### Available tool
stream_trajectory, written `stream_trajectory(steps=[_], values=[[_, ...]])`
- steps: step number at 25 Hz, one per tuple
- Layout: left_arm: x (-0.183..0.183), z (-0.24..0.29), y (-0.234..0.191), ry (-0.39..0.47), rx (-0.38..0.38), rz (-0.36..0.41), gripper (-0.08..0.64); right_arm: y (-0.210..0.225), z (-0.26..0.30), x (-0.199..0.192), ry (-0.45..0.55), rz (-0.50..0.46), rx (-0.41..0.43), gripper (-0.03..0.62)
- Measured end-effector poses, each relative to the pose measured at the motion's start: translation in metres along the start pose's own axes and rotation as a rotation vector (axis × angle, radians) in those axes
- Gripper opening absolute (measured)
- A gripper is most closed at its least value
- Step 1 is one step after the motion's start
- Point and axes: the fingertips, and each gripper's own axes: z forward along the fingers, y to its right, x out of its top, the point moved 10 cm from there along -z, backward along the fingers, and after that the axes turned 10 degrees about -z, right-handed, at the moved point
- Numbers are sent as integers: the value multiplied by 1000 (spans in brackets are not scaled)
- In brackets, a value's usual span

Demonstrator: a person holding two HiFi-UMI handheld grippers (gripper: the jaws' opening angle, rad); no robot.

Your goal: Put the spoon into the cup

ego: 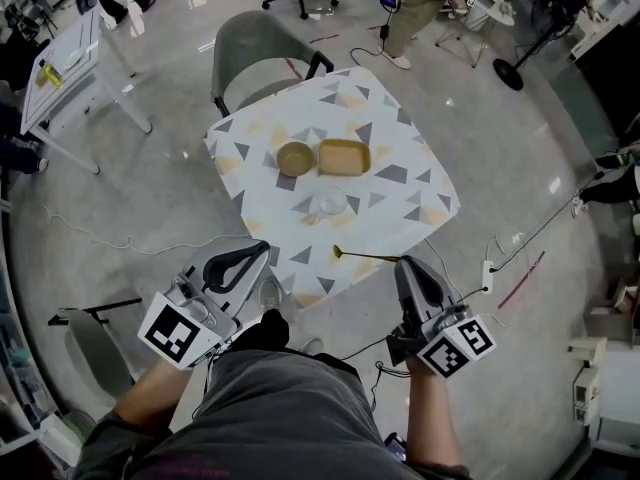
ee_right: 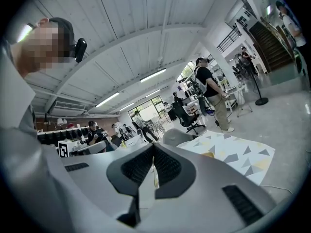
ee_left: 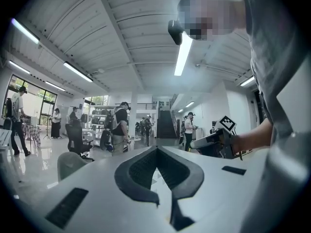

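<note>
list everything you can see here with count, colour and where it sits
spoon: 1, gold, near edge of the table, in front of the cup
cup: 1, clear, middle of the table
bowl: 1, tan, round, far side, left of the tray
tray: 1, yellow, rectangular, right beside the bowl
table: 1, white cloth with grey and yellow triangles, centre
chair: 1, grey, behind the table
left gripper: 1, grey, by the table's near corner, jaws together, empty
right gripper: 1, grey, just past the spoon's handle end, jaws together, empty
</note>
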Motion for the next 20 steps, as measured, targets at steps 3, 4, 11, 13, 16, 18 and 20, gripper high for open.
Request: stream_trajectory(steps=[3, 4, 11, 13, 16, 18, 20], values=[[-5, 3, -21, -64, -13, -29, 15, 0, 16, 2, -2, 1, -27, 23], [-5, 5, -28, -62, -22, -29, 15, 0, 21, 2, -2, 2, -36, 23], [-4, 18, -73, -106, -64, -52, 15, 0, 53, 9, 5, 1, -95, 23], [-5, 20, -84, -107, -76, -56, 15, -1, 62, 8, 6, 1, -109, 23], [-6, 22, -99, -112, -92, -59, 15, -2, 73, 7, 6, 1, -127, 23], [-7, 25, -107, -120, -99, -61, 15, -1, 81, 7, 3, 3, -135, 23], [-8, 27, -113, -128, -103, -63, 15, 1, 89, 4, -4, 6, -141, 23]])
